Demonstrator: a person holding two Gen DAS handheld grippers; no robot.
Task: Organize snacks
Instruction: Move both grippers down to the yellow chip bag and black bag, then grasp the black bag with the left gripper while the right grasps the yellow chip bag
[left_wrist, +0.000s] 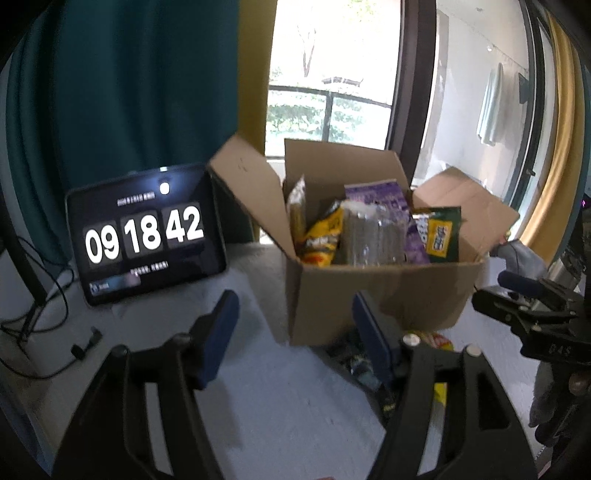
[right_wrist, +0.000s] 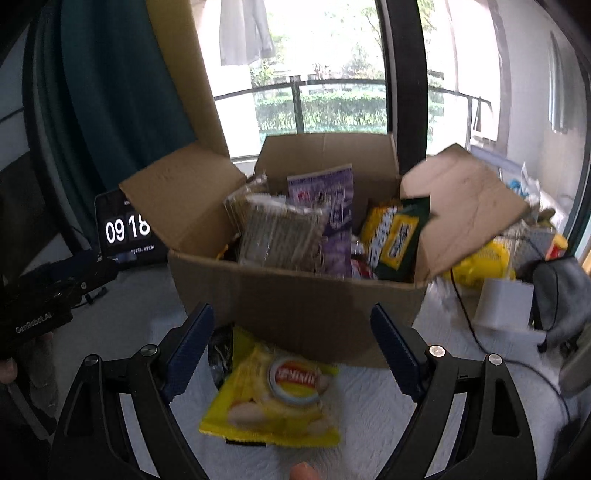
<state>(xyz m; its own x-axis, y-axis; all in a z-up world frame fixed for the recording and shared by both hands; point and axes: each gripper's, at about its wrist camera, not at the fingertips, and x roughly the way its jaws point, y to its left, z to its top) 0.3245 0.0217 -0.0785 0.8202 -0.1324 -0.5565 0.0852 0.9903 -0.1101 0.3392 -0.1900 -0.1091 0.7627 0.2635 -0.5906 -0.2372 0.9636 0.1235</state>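
Your right gripper (right_wrist: 291, 354) was spread wide and held nothing, and the yellow chip bag (right_wrist: 275, 395) lay flat on the white cloth (right_wrist: 369, 406) right between its two blue pads (right_wrist: 188, 354). The bag sat just in front of the cardboard box (right_wrist: 295, 306), at about 6 o'clock from it, and something dark was tucked under the bag's far left corner; you could not tell what. The box was open, with its flaps folded out, and it was already packed with snacks standing on end: a clear pack of brown sticks (right_wrist: 277, 236), a purple packet (right_wrist: 332, 218) and a green and yellow bag (right_wrist: 395, 236). Your left gripper (left_wrist: 295, 332) was spread too and was empty, pointing at the box's near left corner, with the tablet clock (left_wrist: 146, 236) at 10 o'clock from it. The chip bag looked puffy, so it was likely very light, soft and full of air, with a shiny skin that could slip. The chips inside would break if you squeezed hard. The flat sealed edge at the top or bottom looked like the best place to pinch, gently. There seemed to be little room left in the box, maybe at the front.
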